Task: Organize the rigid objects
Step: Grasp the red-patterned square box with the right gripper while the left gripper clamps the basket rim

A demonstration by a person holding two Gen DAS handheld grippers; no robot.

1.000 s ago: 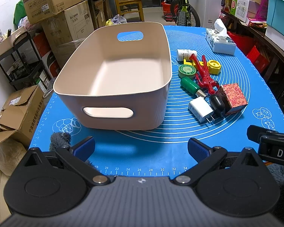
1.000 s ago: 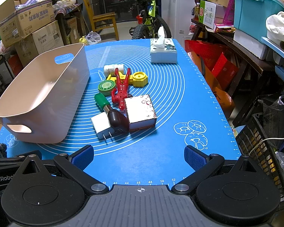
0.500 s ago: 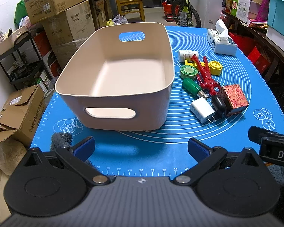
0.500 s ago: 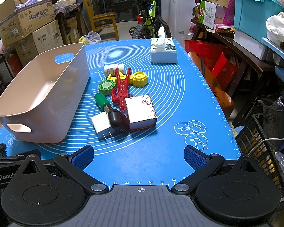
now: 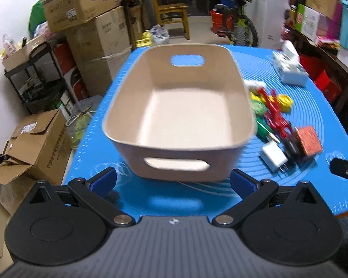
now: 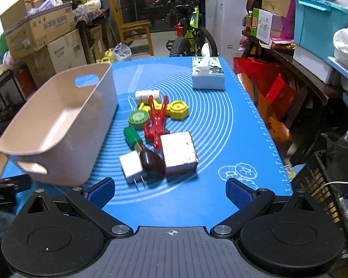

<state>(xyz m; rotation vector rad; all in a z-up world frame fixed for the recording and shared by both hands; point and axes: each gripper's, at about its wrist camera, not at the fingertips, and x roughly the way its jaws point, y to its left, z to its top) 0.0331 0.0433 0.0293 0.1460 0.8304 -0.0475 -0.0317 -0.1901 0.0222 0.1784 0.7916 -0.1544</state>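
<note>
Two grippers hang spread wide, holding nothing. The left gripper faces the beige bin on the blue mat, its long axis running away from the camera. The right gripper alone shows the green-handled screwdriver sharply, lying with its tip toward the camera, beside the white charger.

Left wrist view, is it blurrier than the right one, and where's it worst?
Left wrist view: yes, motion-smeared, worst on the small items right of the beige bin. Right wrist view: mostly sharp; only the bin and white charger look soft.
</note>
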